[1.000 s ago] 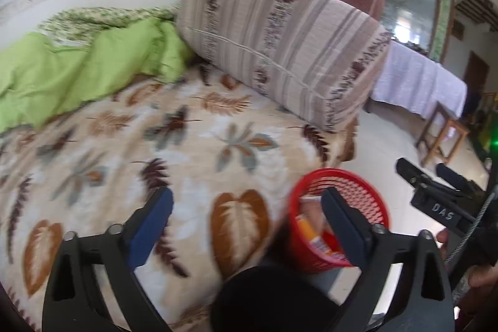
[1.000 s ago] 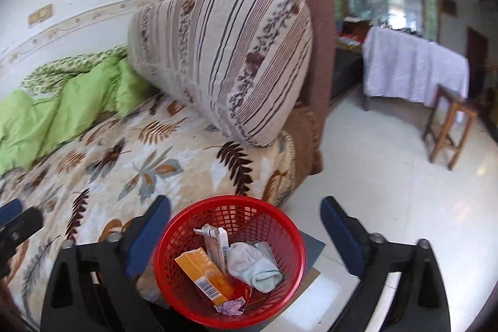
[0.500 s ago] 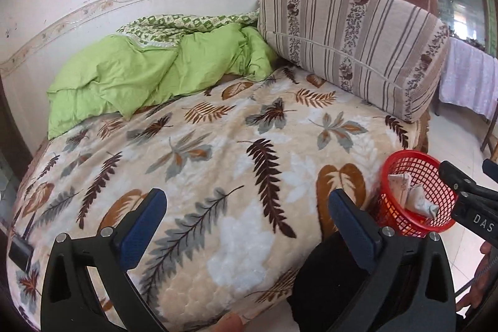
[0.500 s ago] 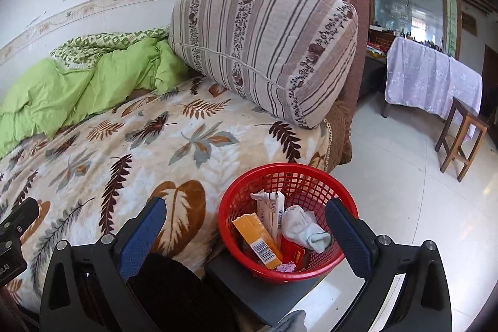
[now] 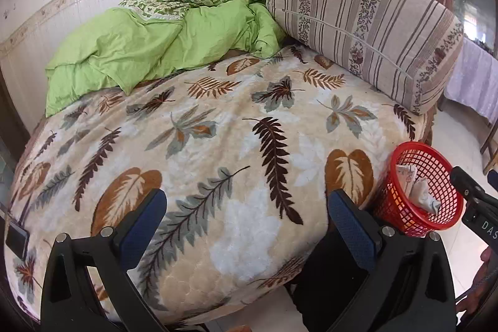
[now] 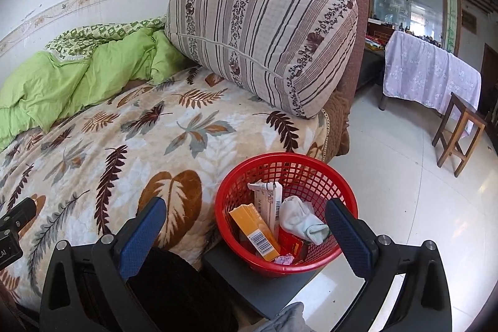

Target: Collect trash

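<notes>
1. The left gripper (image 5: 247,226) hung over the near edge of the bed (image 5: 236,126), jaws spread wide, nothing between them. The right gripper (image 6: 246,231) was just as wide apart and just as empty, poised above the red basket (image 6: 311,265).

2. The trash was already in that basket: an orange box (image 6: 253,232), a white carton (image 6: 270,204), a crumpled white sock (image 6: 298,218) and some small scraps at the bottom. The basket sat on a dark stand (image 6: 249,279) at the bed's near right corner, just beside the blanket's edge.

3. Risk one: the basket stood close to the stand's edge. A nudge from the right gripper's fingers (image 6: 348,234) could have tipped it and spilled everything onto the floor (image 6: 404,201).

4. Risk two: the white carton stood upright and poked near the rim. A careless dip could have flicked it out.

5. Risk three: the busy leaf pattern of the blanket could have hidden a small leftover scrap. I saw none on the bed, but a flat dark object (image 5: 17,238) lay at its near left edge, and I could not tell what it was; grabbing it as trash might have been a mistake.

6. Risk four: the two grippers were near each other at the right corner, so a crossing reach could have knocked them together.
</notes>
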